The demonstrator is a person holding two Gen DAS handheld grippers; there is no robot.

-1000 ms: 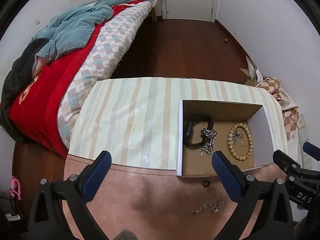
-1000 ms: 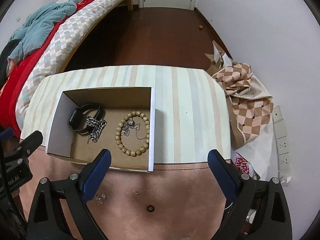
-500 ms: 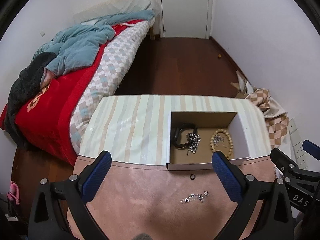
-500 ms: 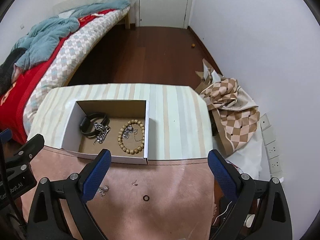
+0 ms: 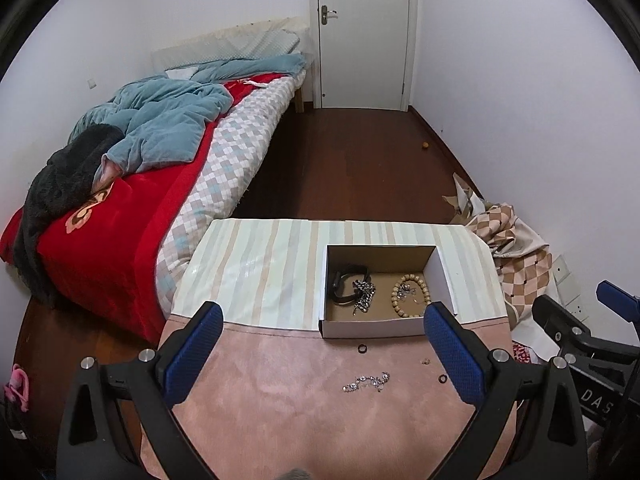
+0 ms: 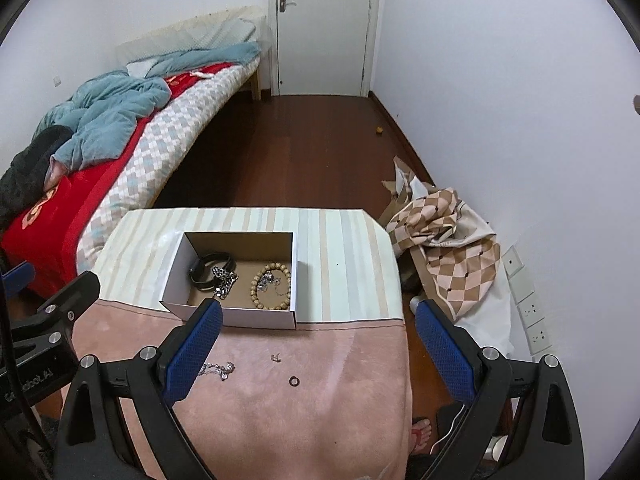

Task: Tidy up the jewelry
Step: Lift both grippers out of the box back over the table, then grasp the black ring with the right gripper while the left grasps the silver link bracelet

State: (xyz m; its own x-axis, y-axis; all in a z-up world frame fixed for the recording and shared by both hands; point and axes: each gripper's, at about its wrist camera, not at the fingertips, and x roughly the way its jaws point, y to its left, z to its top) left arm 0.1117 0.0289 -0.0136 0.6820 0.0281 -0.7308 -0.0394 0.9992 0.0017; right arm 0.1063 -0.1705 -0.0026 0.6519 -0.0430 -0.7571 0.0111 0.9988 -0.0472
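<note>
Looking at it now, both claws hang spread apart and empty above the counter. The silver chain lies crosswise on the pink cloth, right by the right claw and its left finger, short of the box, so right's probably nearer.

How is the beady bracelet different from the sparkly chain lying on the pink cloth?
The bead bracelet is tan, made of round beads, and curled in a closed ring; the silver chain is shiny metal and lies stretched out, loose. The bead bracelet sits inside the white box, but the silver chain lies outside it on the pink cloth. Neither is touched by any tongs.
</note>
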